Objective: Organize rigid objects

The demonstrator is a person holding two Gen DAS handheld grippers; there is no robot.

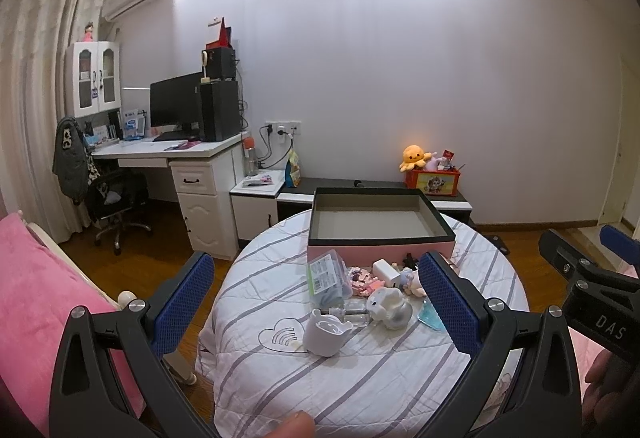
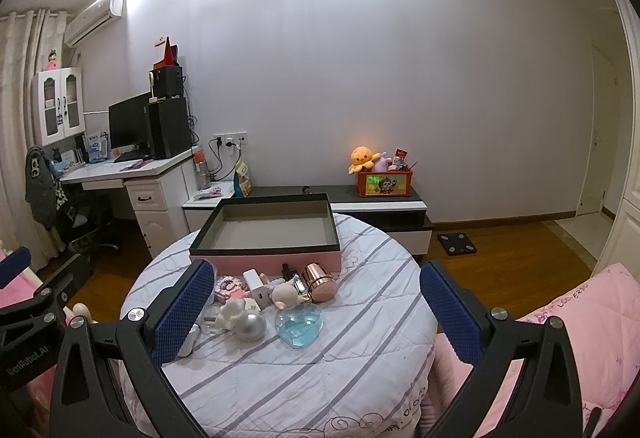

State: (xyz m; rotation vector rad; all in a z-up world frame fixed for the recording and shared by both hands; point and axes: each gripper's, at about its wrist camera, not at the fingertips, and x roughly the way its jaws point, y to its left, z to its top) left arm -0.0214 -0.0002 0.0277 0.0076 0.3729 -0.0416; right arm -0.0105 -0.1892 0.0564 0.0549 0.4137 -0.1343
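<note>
The round table [image 2: 304,378], draped in a striped quilted cover, is carrying everything, and that soft, uneven cloth is the first risk: anything nudged is likely to be rocking or rolling rather than sliding cleanly. At its far side the pink box [image 2: 268,234] with the dark rim is sitting open and empty, so nothing seems sorted yet. It is sitting close to the far edge, and a hard push while dropping items in could be shoving it toward that edge.

The left hand-held gripper [image 1: 316,302] is hovering with its jaws spread wide and holding nothing; the right hand-held gripper [image 2: 316,308] is likewise wide open and empty. Both are hanging above the same clutter, so they could be colliding if they reach in together.

Just in front of the box the small rigid things are lying bunched and touching: a clear plastic case [image 1: 329,274], a white cup-like piece [image 1: 325,334], a rose-gold canister [image 2: 319,283] on its side, a silver ball [image 2: 252,325], a blue heart-shaped glass piece [image 2: 300,327] and a white charger [image 2: 256,287]. The canister and ball are likely to roll off if bumped; the glass heart looks slippery and breakable, and a wide grasp may be dragging neighbours along.
</note>
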